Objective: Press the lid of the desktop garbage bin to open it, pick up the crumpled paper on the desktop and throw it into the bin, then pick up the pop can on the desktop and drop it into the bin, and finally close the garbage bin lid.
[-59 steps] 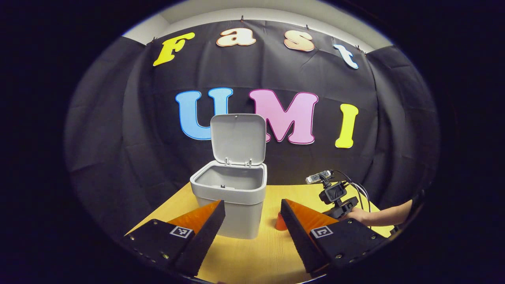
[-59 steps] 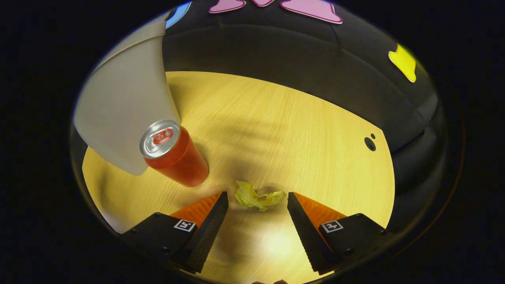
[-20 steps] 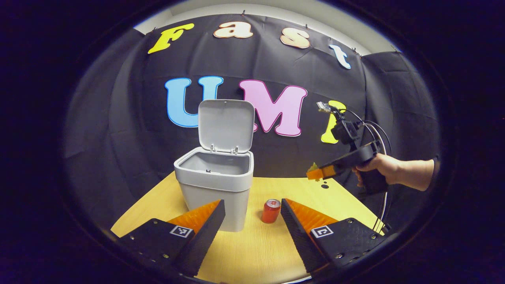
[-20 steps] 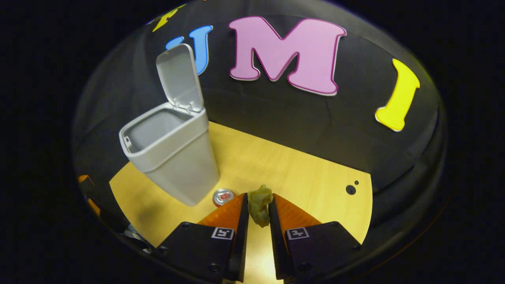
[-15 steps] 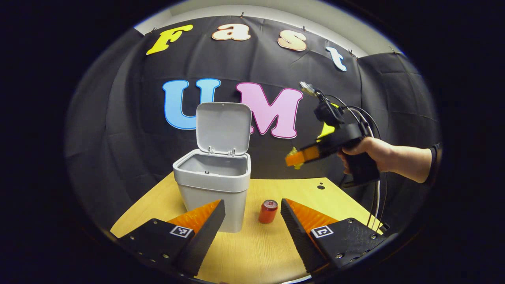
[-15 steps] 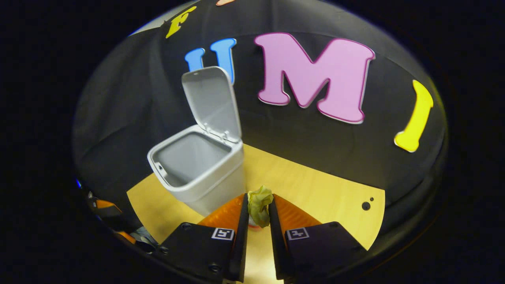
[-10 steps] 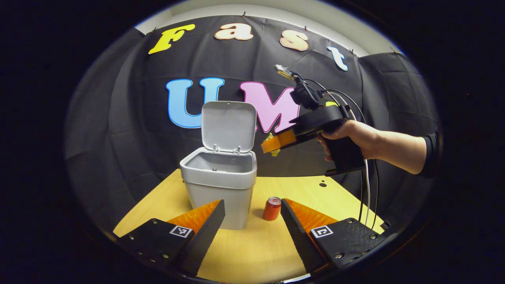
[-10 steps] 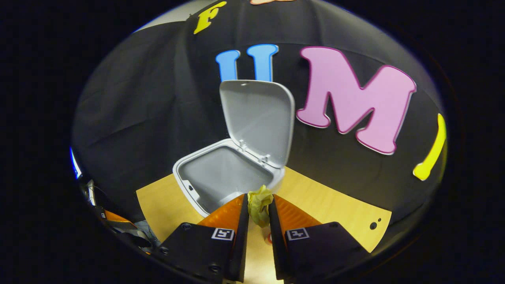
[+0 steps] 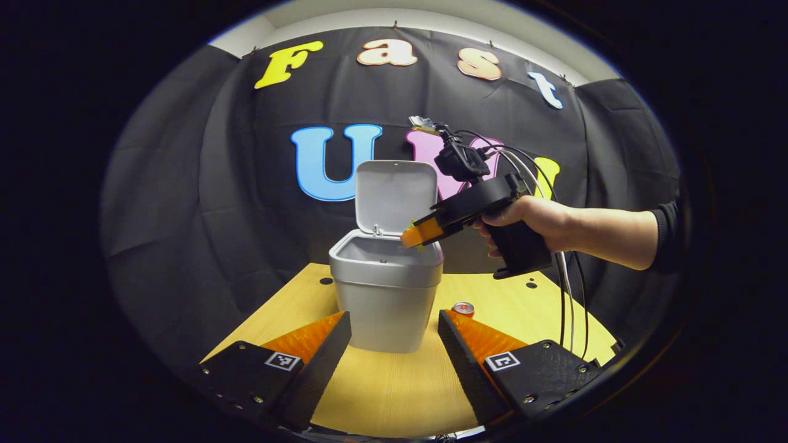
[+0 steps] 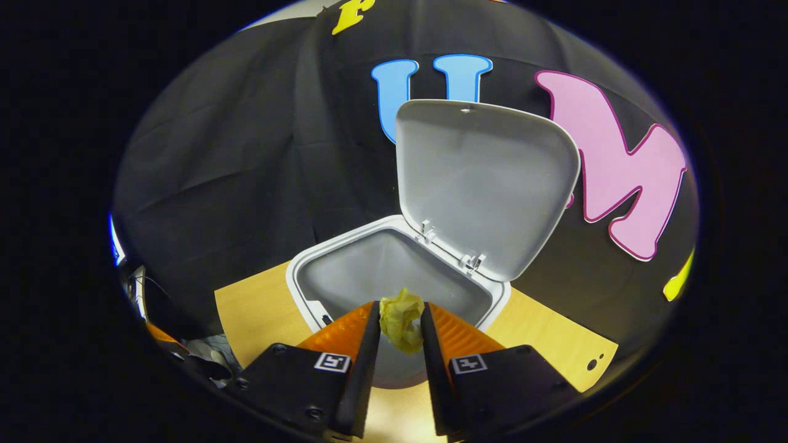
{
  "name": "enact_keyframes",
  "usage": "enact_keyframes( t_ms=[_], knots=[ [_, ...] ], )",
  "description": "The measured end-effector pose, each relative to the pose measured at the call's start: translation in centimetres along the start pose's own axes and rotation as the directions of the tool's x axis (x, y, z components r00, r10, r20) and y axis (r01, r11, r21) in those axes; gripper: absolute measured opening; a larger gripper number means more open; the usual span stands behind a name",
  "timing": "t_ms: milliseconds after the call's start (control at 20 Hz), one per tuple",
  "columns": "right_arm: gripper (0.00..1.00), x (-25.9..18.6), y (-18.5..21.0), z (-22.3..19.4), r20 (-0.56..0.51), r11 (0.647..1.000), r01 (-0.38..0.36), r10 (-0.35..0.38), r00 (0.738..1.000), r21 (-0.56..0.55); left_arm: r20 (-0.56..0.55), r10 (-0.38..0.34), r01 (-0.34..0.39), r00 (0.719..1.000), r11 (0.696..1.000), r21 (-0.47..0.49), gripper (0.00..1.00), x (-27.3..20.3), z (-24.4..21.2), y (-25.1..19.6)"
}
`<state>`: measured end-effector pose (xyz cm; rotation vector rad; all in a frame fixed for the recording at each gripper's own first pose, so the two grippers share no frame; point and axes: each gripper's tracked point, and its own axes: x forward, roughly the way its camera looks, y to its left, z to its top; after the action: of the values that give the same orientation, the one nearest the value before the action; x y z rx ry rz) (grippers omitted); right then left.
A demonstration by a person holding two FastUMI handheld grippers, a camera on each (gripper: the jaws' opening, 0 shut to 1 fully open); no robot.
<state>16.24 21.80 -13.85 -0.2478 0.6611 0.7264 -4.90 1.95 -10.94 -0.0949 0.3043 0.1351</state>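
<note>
We see one crumpled paper (image 10: 401, 320) low in the centre of the right gripper view, clamped between the two fingers of the right gripper (image 10: 399, 335); we judge it is held there so that it will fall into the bin once the fingers part. Just beyond it gapes the one garbage bin (image 10: 332, 271), its lid (image 10: 486, 184) standing upright at the back to keep the mouth clear. In the left gripper view, one pop can (image 9: 463, 307) stands on the desk (image 9: 394, 394) at centre right, beside the bin, waiting its turn. The left gripper (image 9: 394, 351) hangs low in the frame, fingers wide apart and holding nothing.
</note>
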Motion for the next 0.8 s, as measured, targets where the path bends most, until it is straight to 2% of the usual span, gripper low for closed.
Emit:
enact_keyframes(
  t_ms=[50,200,400,550,650,800],
  knots=[
    [0.42,0.1,0.1,0.0,0.0,1.0,-0.002,0.002,1.0,-0.003,-0.003,0.005,-0.005,1.0,1.0,-0.004,0.93,-0.1,-0.1,0.3],
    [1.0,0.0,0.1,0.3,0.014,1.0,0.0,0.0,1.0,0.0,-0.003,0.01,-0.01,1.0,1.0,0.002,0.93,0.1,-0.1,0.6],
    [0.99,-1.4,-1.6,1.6,0.082,0.998,0.067,-0.068,0.994,0.018,0.001,-0.026,0.026,1.0,1.0,0.007,0.93,0.7,-0.5,-0.4],
    [0.99,-3.9,-3.9,2.3,0.154,0.989,0.141,-0.145,0.977,0.04,-0.007,-0.074,0.074,0.997,0.997,0.015,0.93,1.9,-1.6,-1.8],
    [0.98,-6.0,-5.9,2.3,0.204,0.977,0.203,-0.212,0.956,0.066,-0.009,-0.116,0.116,0.993,0.993,0.032,0.93,3.3,-2.7,-3.1],
    [0.98,-9.2,-8.8,1.9,0.278,0.948,0.295,-0.318,0.906,0.121,-0.043,-0.175,0.178,0.984,0.982,0.057,0.93,5.7,-5.3,-5.0]
  ],
)
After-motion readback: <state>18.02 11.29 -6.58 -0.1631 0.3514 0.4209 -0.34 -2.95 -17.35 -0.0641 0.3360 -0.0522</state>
